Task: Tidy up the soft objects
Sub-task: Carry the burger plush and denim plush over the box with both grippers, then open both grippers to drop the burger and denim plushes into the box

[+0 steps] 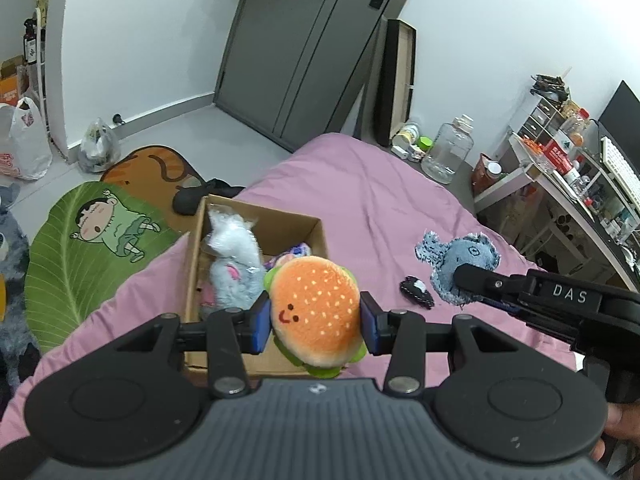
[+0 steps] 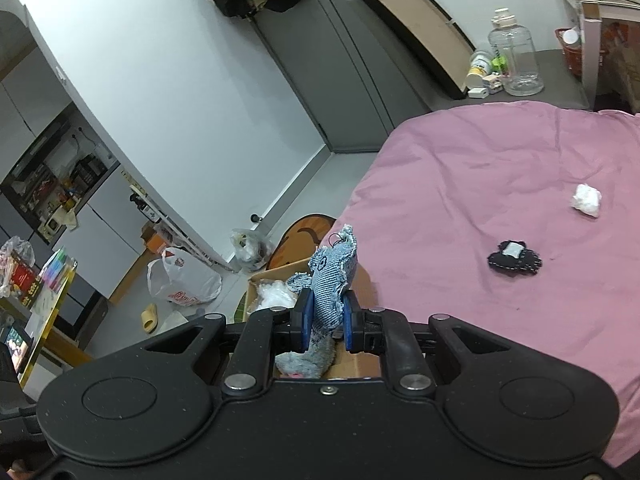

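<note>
Burger plush [image 1: 316, 312] pinched between the blue pads of the left gripper [image 1: 316, 322], held at the near edge of the open cardboard box [image 1: 192, 264]. Box sits at the edge of a bed with a wrinkled pink sheet [image 1: 360, 184]; inside it, a white-grey fluffy toy [image 1: 234, 264] and something pale purple behind the burger (cannot make out what). Right gripper [image 2: 325, 326] clamped tight on a denim fish toy [image 2: 330, 276], its frayed tail sticking up above the pads, box edge and white stuffing showing below it. On the sheet, apart from each other: a small black stitched patch toy [image 2: 514, 259] and a crumpled white wad [image 2: 587, 199]. Room: grey door [image 1: 304, 52], white walls, grey floor. Leaf-shaped cartoon mat [image 1: 88, 248] and an orange cat mat [image 1: 156, 164] beside the bed. Clear plastic jug [image 1: 448, 148] on the floor past the bed's far corner; cluttered desk shelves [image 1: 560, 160] at right.
</note>
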### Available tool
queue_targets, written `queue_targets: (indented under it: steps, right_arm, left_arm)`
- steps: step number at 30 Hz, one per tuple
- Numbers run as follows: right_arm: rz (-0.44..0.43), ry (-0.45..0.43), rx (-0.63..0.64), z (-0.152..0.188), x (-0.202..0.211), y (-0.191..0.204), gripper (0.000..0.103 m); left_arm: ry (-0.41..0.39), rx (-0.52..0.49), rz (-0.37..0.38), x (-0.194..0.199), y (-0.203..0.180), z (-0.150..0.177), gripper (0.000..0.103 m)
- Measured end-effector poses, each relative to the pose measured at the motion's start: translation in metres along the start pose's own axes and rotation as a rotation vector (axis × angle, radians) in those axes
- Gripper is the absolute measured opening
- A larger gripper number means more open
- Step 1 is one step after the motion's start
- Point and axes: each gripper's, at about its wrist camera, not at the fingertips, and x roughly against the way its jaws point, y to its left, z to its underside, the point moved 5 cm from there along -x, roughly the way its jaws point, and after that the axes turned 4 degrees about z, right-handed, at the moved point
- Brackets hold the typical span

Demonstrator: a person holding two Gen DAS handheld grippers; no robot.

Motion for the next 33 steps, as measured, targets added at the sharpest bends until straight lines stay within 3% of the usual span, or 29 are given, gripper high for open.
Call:
queue_targets:
  steps: [18,33]
  right_arm:
    - [-0.033,0.066,0.038,0.019,-0.039,0.025,0.015]
    - [-0.062,0.141,0.0,0.028,-0.074,0.009,0.015]
  left_arm:
    - [0.063,0.041,-0.056,-0.027,0.04,0.007,0.044]
    - [0.164,0.058,-0.108,-0.077,0.051,0.021,0.044]
